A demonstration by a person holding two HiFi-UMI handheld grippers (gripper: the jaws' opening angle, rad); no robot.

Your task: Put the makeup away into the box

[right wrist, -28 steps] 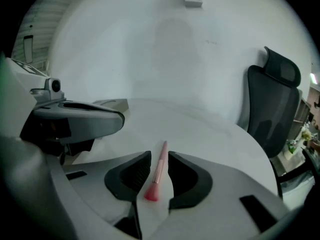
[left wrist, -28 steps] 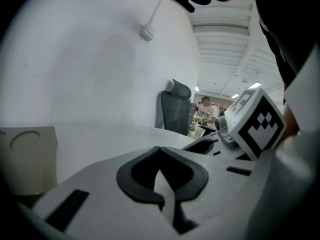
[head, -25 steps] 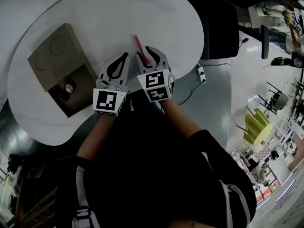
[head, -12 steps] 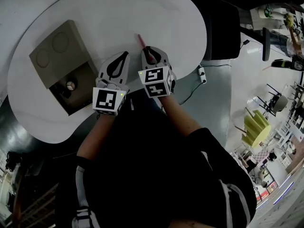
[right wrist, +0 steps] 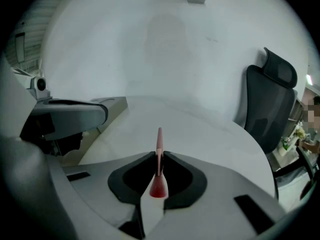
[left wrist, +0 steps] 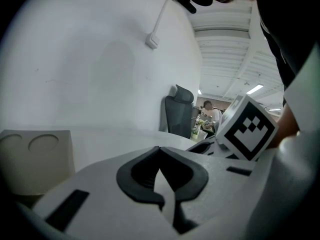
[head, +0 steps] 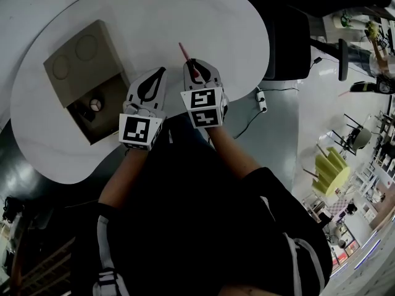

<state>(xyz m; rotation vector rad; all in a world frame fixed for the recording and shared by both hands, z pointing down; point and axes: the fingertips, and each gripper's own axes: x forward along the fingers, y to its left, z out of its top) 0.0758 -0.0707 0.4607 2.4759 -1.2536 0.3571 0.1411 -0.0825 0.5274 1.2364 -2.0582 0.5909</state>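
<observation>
- The stick (right wrist: 159, 139), slim and red, sits pinched between the right gripper's (head: 196, 63) pads, and those jaws are closing on it.
- Its thin end pokes out past the fingertips (right wrist: 169, 159); its fat red end hangs back inside the jaw hollow.
- In the head view the stick (head: 184, 52) slants up and away from the tips, over the white table (head: 203, 11).
- The left gripper (left wrist: 160, 149) is just beside the right one on its left, jaws pressed together with nothing between them.
- The box (head: 80, 66) lies out left of the left gripper's tips, on the table, with two round dents in its top.
- The near part of the box is open, and a small round thing (head: 95, 104) lies down in there.
- Ahead and right of the right fingertips, past the table edge, stands a dark chair (right wrist: 272, 99).
</observation>
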